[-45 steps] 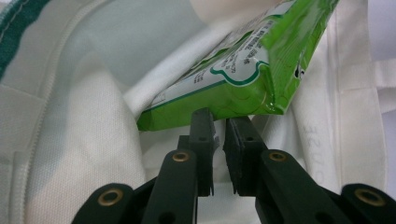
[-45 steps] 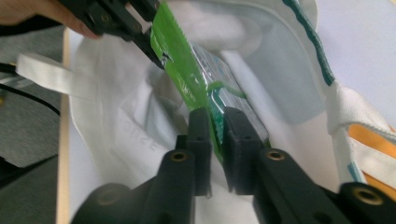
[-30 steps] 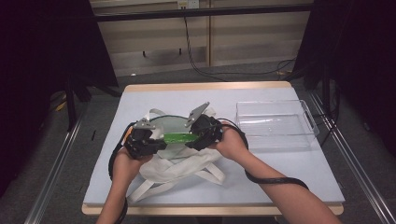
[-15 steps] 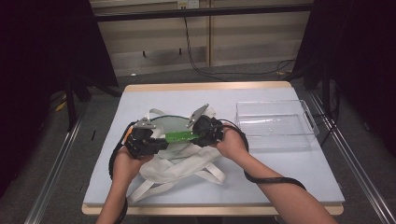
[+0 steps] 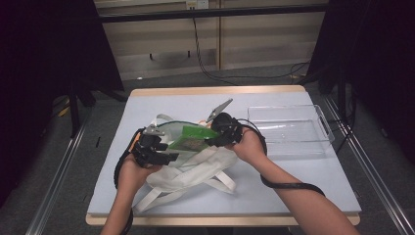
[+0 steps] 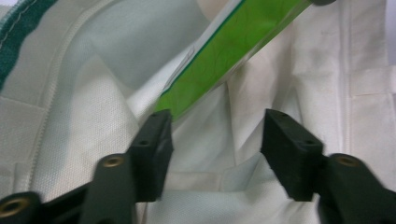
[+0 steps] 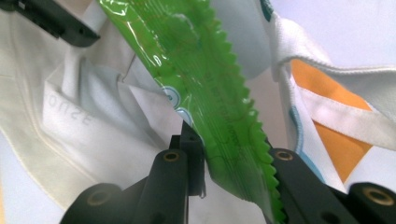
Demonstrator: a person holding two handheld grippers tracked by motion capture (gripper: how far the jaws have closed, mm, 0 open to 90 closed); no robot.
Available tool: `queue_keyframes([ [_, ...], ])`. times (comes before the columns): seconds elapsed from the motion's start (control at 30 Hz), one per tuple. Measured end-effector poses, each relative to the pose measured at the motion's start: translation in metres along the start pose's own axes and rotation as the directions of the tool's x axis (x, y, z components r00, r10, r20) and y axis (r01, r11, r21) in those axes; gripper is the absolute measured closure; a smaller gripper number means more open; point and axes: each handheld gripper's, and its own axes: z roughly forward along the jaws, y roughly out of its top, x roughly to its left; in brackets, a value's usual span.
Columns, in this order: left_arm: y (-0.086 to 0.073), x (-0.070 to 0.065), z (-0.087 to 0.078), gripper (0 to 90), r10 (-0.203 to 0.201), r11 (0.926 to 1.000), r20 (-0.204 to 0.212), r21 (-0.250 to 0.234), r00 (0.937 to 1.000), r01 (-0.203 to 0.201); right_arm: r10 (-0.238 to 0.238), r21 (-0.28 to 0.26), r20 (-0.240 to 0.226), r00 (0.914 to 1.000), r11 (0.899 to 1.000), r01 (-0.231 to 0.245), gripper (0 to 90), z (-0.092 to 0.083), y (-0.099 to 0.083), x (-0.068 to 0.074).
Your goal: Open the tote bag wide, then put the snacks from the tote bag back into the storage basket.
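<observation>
A green snack packet (image 5: 193, 139) with a saw-toothed edge sits over the mouth of a white cloth tote bag (image 5: 191, 171) in the middle of the table. My right gripper (image 5: 211, 142) is shut on the packet's end (image 7: 219, 116); its jaws have just been closing, with the packet between them. My left gripper (image 5: 165, 156) is at the bag's left side. Its jaws have just been opening and stand apart (image 6: 217, 126) over the bag's cloth (image 6: 210, 154), gripping nothing. The packet's other end (image 6: 229, 51) slants past just above them.
A clear plastic tray (image 5: 288, 129) stands at the right of the pale blue table (image 5: 313, 186). The bag's straps (image 5: 220, 185) trail toward the front edge. An orange patch (image 7: 327, 121) shows on the bag's cloth. Dark floor and metal rails flank the table.
The left jaws have opened and let go. The right gripper has moved a little to the left, and the green packet now shows more of its face.
</observation>
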Motion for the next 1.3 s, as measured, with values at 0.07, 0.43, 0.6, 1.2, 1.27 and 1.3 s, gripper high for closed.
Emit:
queue_keyframes([
  [0.07, 0.000, -0.001, 0.001, 29.4, -0.004, 1.0000, -0.012, 0.007, 0.9999, 0.004, 0.030, 0.000, -0.016, 0.9994, 1.000, -0.030, 77.2, -0.003, 0.001, -0.002],
  [0.43, -0.002, -0.004, 0.002, 13.8, -0.018, 0.9997, -0.045, 0.016, 0.9988, 0.018, 0.072, 0.000, -0.074, 0.9947, 0.997, -0.072, 77.9, -0.017, 0.003, -0.010],
  [0.6, -0.003, -0.006, 0.006, 11.9, -0.021, 0.9995, -0.048, 0.022, 0.9986, 0.022, 0.078, -0.003, -0.097, 0.9923, 0.997, -0.079, 78.0, -0.025, 0.004, -0.013],
  [1.2, -0.002, -0.005, 0.003, 6.2, -0.038, 0.9992, -0.036, -0.017, 0.9986, 0.037, 0.103, 0.004, -0.144, 0.9842, 0.995, -0.104, 77.9, -0.054, 0.006, -0.022],
  [1.27, -0.002, -0.005, 0.003, 5.5, -0.037, 0.9991, -0.030, -0.020, 0.9989, 0.036, 0.108, 0.003, -0.140, 0.9842, 0.994, -0.109, 77.9, -0.056, 0.005, -0.022],
  [1.3, -0.002, -0.005, 0.003, 4.5, -0.028, 0.9995, -0.028, -0.014, 0.9992, 0.027, 0.103, 0.004, -0.142, 0.9845, 0.995, -0.103, 77.9, -0.057, 0.005, -0.023],
])
